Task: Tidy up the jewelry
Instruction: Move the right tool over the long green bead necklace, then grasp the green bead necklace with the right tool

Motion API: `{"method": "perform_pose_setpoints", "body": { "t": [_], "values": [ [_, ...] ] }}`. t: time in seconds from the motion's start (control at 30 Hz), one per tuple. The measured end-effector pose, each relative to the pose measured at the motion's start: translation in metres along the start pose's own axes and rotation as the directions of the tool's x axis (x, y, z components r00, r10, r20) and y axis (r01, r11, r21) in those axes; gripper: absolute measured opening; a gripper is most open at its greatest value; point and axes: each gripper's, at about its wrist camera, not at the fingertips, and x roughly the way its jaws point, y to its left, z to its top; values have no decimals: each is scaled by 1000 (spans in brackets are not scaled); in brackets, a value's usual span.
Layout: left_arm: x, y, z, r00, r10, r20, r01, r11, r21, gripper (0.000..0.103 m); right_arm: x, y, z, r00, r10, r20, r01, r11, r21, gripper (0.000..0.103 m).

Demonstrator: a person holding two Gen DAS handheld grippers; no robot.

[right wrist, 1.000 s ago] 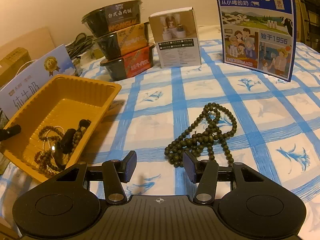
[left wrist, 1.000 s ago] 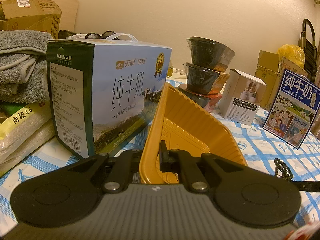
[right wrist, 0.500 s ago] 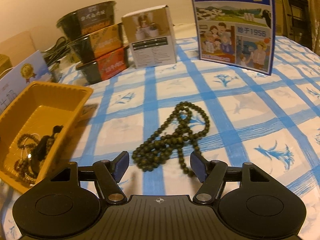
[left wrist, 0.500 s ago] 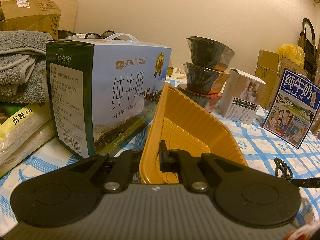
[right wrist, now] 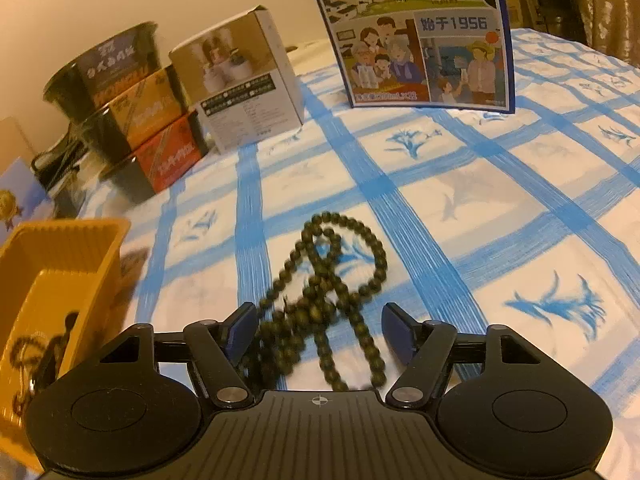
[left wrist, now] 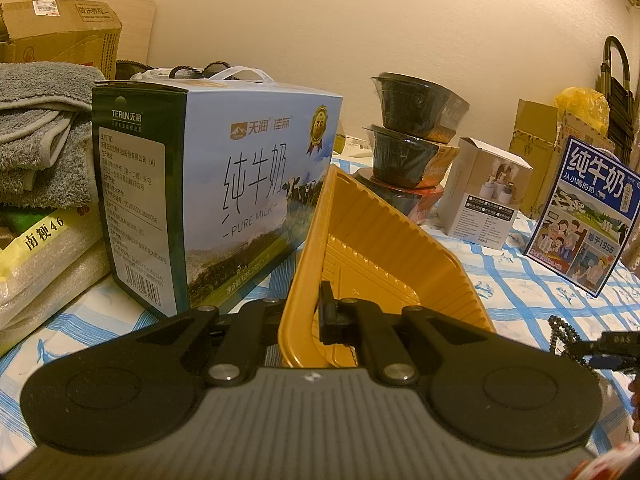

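My left gripper [left wrist: 310, 312] is shut on the near wall of the yellow plastic tray [left wrist: 380, 240] and holds it tilted up on the checked cloth. In the right wrist view the same tray [right wrist: 52, 248] is at the left, with dark bead strings and a black tassel [right wrist: 36, 352] inside. A long string of dark green beads [right wrist: 340, 280] lies in a heap on the cloth. My right gripper [right wrist: 320, 322] is open just above the beads' near part, with a finger on each side and not pressing. The beads [left wrist: 560, 328] also show at the right edge of the left wrist view.
A large milk carton [left wrist: 224, 184] stands right behind the tray, with folded towels [left wrist: 36, 128] and a rice bag [left wrist: 40, 248] to its left. Three stacked black bowls [right wrist: 128, 108], a small white box [right wrist: 240, 80] and a blue milk box [right wrist: 412, 32] line the back.
My right gripper has moved right and down over the green beads, rolled a little, and its jaws have spread wider. The left gripper and tray have not moved.
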Motion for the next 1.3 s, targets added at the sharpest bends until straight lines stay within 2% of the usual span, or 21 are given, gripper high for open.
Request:
{"method": "perform_pose_setpoints", "body": {
  "t": [0.17, 0.27, 0.4, 0.5, 0.57, 0.6, 0.63, 0.67, 0.73, 0.9, 1.1, 1.3],
  "values": [
    [0, 0, 0, 1000, 0, 0, 0, 1000, -1, 6, 14, 19, 3, 1000, -5, -11, 4, 998, -62, 71],
    [0, 0, 0, 1000, 0, -1, 0, 1000, -2, 6, 22, 37, -2, 999, -42, -11, 40, 988, -148, 71],
    [0, 0, 0, 1000, -1, -1, 1, 1000, -2, 6, 32, 56, -12, 993, -116, 2, 112, 954, -279, 71],
    [0, 0, 0, 1000, 0, -1, 0, 1000, -2, 6, 36, 60, -16, 990, -139, 13, 137, 943, -304, 70],
    [0, 0, 0, 1000, 0, -1, 0, 1000, -2, 6, 36, 60, -16, 989, -146, 14, 143, 938, -316, 61],
    [0, 0, 0, 1000, 0, -1, 0, 1000, -3, 6, 35, 60, -16, 989, -144, 18, 142, 936, -321, 50],
    [0, 1, 1, 1000, -1, -1, 1, 1000, -3, 6, 34, 59, -14, 990, -139, 16, 137, 936, -323, 43],
    [0, 1, 0, 1000, -1, 0, 1, 1000, -3, 6, 33, 59, -14, 990, -138, 14, 135, 937, -323, 41],
    [0, 1, 0, 1000, -1, 0, 1, 1000, -3, 6, 31, 55, -13, 991, -133, 10, 129, 941, -313, 24],
    [0, 1, 0, 1000, 0, -1, 0, 1000, -4, 6, 22, 47, -12, 996, -85, -9, 78, 952, -294, 18],
    [0, 1, 0, 1000, -1, -2, 1, 1000, 0, 6, 3, 45, -12, 999, -34, -32, 22, 945, -326, 13],
    [0, 1, 0, 1000, -1, -2, 1, 1000, 1, 6, -30, 47, 6, 1000, 0, 17, 7, 921, -389, 13]
  ]
}}
